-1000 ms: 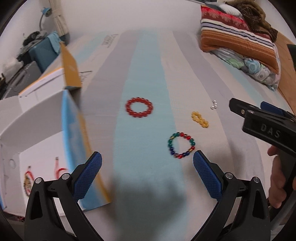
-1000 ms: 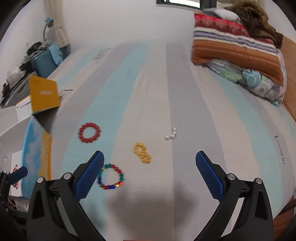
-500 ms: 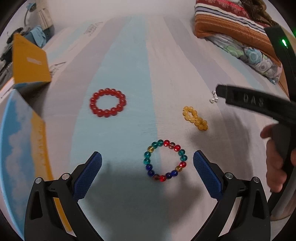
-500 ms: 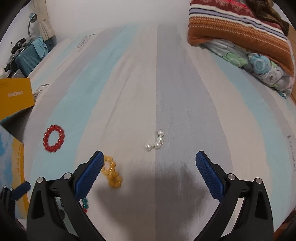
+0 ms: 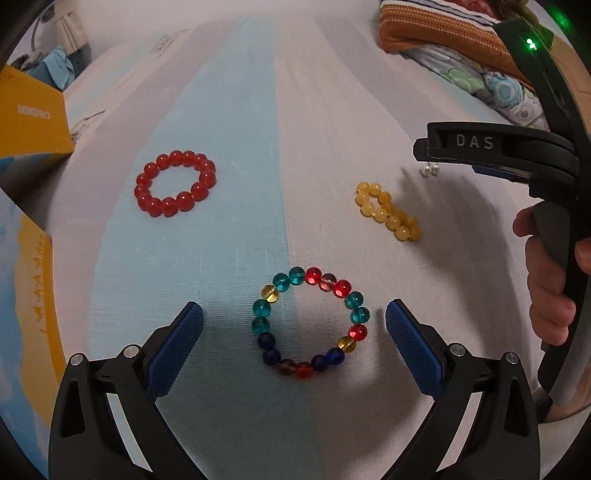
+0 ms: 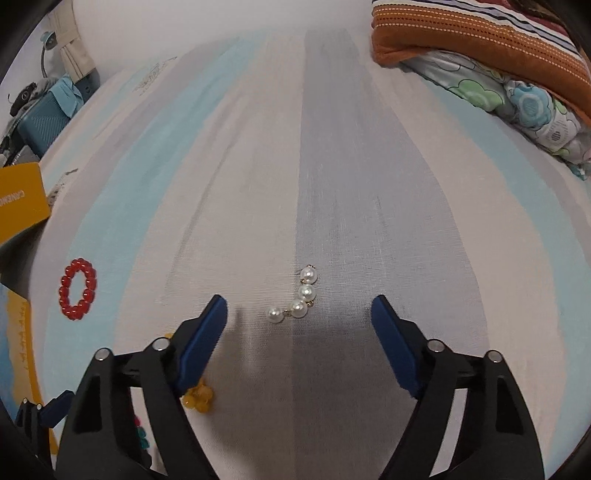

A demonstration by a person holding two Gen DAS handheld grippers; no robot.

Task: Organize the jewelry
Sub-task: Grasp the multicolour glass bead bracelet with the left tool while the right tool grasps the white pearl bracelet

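My work surface: a bed [image 6: 332,184] under a sheet striped lengthwise in pale blue, grey and cream. At its far right lies a folded striped blanket [image 6: 480,40] over a floral quilt [image 6: 524,107]. A plain white wall [image 6: 221,22] stands behind; a teal suitcase [image 6: 37,122] stands at far left. Lighting is soft and even.

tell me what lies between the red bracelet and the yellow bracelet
Nothing: in the left wrist view, only bare striped sheet lies between the red bracelet and the yellow bracelet.

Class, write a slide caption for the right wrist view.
Open right gripper, jaws just narrowed, poised over a pearl strand on the striped sheet.
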